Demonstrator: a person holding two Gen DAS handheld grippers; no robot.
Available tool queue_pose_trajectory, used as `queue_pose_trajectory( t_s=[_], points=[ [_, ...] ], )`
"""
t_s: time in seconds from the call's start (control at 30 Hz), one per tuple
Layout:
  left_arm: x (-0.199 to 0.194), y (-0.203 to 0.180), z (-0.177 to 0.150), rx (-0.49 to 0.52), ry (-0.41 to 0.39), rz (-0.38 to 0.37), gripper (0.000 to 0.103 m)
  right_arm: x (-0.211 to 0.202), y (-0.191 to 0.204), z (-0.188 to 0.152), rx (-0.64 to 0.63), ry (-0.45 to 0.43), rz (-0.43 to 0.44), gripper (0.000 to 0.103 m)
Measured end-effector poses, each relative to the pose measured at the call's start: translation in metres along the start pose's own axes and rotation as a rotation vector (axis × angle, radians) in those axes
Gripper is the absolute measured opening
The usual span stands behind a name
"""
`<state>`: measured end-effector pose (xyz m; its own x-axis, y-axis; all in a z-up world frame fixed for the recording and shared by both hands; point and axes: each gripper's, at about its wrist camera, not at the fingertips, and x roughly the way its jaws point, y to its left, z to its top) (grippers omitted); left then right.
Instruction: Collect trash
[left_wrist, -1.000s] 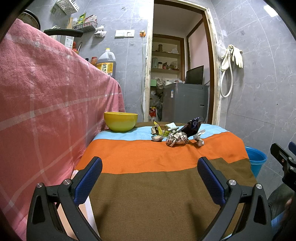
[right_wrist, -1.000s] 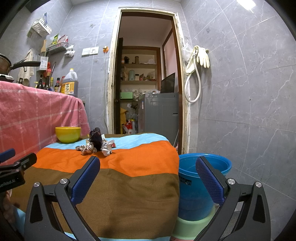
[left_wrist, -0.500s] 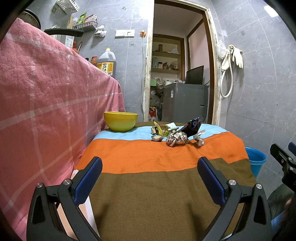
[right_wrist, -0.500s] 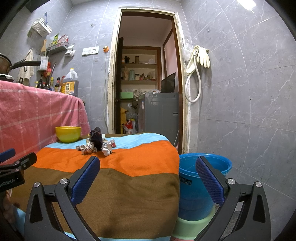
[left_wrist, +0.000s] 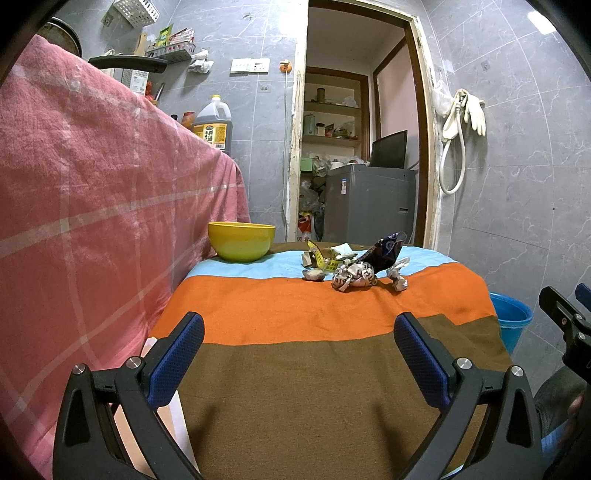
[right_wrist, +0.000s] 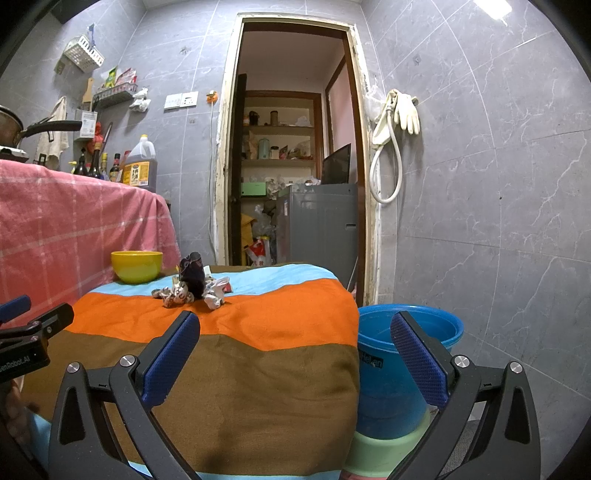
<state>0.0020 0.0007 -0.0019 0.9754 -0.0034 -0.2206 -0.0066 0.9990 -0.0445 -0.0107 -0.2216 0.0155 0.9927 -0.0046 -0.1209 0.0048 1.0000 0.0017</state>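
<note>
A small heap of trash (left_wrist: 354, 267) lies at the far end of the striped table: crumpled wrappers, a dark foil bag (left_wrist: 386, 251) and yellow scraps. The right wrist view shows the same heap of trash (right_wrist: 192, 286). My left gripper (left_wrist: 298, 360) hovers open over the near brown stripe, well short of the heap, nothing between its fingers. My right gripper (right_wrist: 295, 360) is open too, over the table's near right corner, with a blue bucket (right_wrist: 402, 365) just to its right on the floor.
A yellow bowl (left_wrist: 241, 241) stands at the far left of the table (left_wrist: 295, 306). A pink checked cloth (left_wrist: 92, 206) covers a higher counter on the left. The bucket rests on a green base (right_wrist: 380, 454). An open doorway (right_wrist: 295, 147) lies beyond.
</note>
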Motion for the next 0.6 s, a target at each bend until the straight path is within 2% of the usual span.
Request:
queue_pose_trajectory(
  t_s=[0.37,0.6],
  points=[
    [-0.004,-0.003,0.001,-0.002,0.004,0.003,0.101,0.0,0.0,0.0,0.0,0.002,0.0,0.103],
    [0.004,-0.006,0.012,-0.004,0.025,0.036,0.101,0.005,0.003,0.002,0.0,0.02,0.011,0.103]
  ],
)
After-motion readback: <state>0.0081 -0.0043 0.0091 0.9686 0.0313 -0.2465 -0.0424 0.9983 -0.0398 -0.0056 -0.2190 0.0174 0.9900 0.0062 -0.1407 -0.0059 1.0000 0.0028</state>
